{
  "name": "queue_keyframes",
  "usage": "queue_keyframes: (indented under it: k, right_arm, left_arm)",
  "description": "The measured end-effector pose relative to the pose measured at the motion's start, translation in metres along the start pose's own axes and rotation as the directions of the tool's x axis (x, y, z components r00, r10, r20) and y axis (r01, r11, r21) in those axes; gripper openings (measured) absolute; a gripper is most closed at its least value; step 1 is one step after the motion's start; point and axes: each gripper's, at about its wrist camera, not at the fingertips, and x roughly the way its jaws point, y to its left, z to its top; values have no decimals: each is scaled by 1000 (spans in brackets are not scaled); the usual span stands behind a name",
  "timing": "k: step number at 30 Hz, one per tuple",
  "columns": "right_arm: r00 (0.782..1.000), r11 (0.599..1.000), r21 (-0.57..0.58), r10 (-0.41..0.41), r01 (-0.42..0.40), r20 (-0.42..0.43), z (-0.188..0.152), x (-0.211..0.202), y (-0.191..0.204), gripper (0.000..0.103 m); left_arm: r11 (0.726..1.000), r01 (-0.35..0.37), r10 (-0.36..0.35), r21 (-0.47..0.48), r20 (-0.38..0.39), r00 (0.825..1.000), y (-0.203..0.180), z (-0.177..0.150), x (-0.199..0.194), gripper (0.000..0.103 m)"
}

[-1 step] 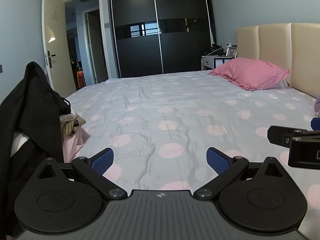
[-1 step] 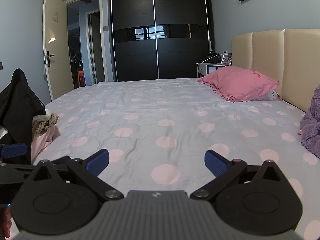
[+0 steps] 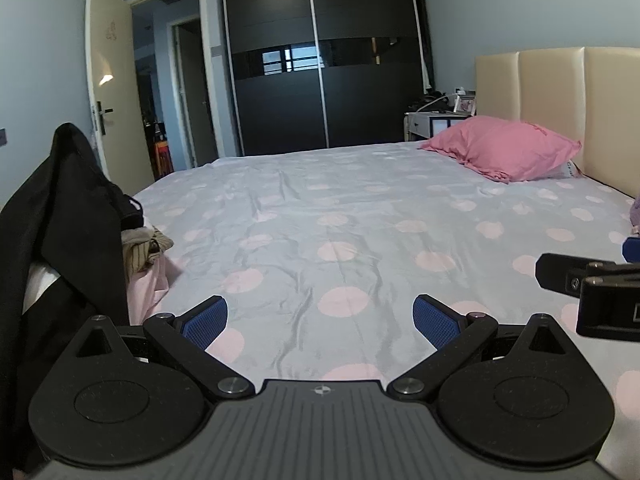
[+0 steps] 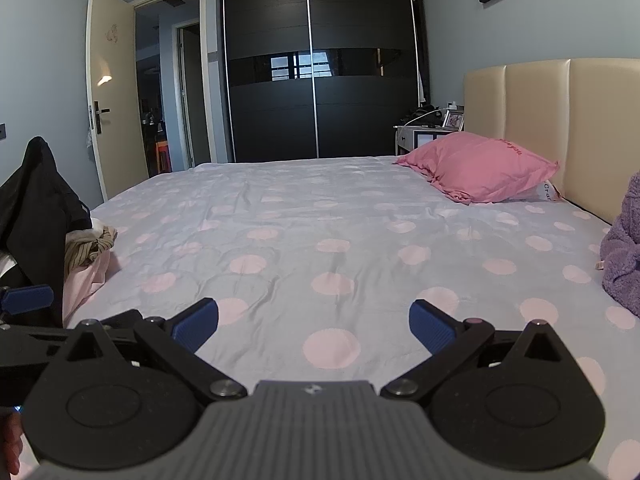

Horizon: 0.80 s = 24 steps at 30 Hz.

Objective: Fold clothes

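Note:
A pile of clothes lies at the bed's left edge: a black garment (image 3: 60, 208) standing high, a beige striped piece (image 3: 144, 248) and a pale pink one (image 3: 152, 284) under it. The pile also shows in the right wrist view (image 4: 36, 208). A purple fleece garment (image 4: 624, 256) lies at the right edge. My left gripper (image 3: 320, 316) is open and empty above the sheet. My right gripper (image 4: 314, 322) is open and empty, level with it; its side shows in the left wrist view (image 3: 592, 284).
The bed (image 3: 340, 208) has a grey sheet with pink dots. A pink pillow (image 3: 508, 152) leans at the cream headboard (image 3: 560, 100). A dark wardrobe (image 3: 320, 68), a nightstand (image 3: 432, 124) and an open door (image 3: 116, 92) stand beyond.

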Motion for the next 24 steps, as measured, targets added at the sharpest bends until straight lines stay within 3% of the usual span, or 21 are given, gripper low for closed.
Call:
queue_keyframes:
  k: [24]
  right_arm:
    - [999,1000,2,-27,27,-20,5,-1,15,103]
  left_arm:
    - [999,0,-1,-37,-35,999,6,-4,2,101]
